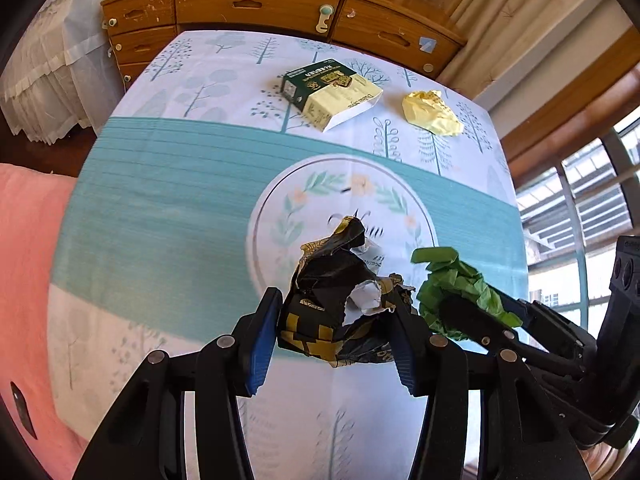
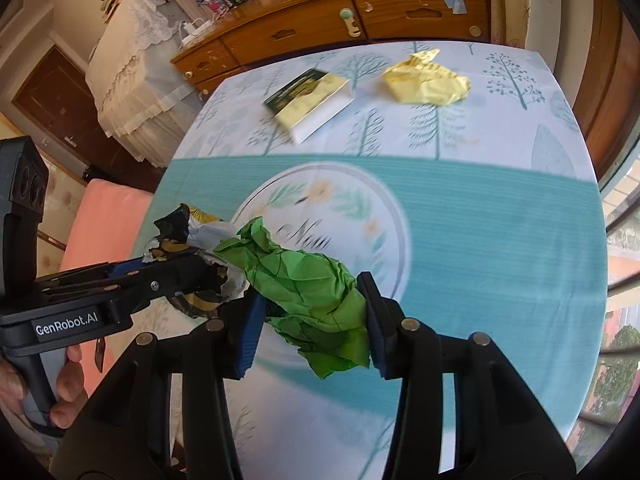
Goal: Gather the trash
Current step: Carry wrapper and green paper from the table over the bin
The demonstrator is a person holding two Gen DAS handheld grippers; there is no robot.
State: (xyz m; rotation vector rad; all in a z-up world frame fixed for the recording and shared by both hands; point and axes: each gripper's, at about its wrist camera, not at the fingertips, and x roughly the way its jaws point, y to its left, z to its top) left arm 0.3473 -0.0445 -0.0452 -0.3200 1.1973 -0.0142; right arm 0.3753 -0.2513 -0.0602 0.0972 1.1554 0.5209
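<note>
My left gripper is shut on a crumpled black and gold wrapper and holds it above the table. My right gripper is shut on a crumpled green paper, right beside the left one. The green paper also shows in the left wrist view, and the wrapper in the right wrist view. A green and yellow box lies on the far part of the table, and also shows in the right wrist view. A crumpled yellow paper lies to its right, and shows in the right wrist view.
The table wears a teal and white cloth with trees. A wooden dresser stands behind it. A pink cushion is at the left. A window is at the right.
</note>
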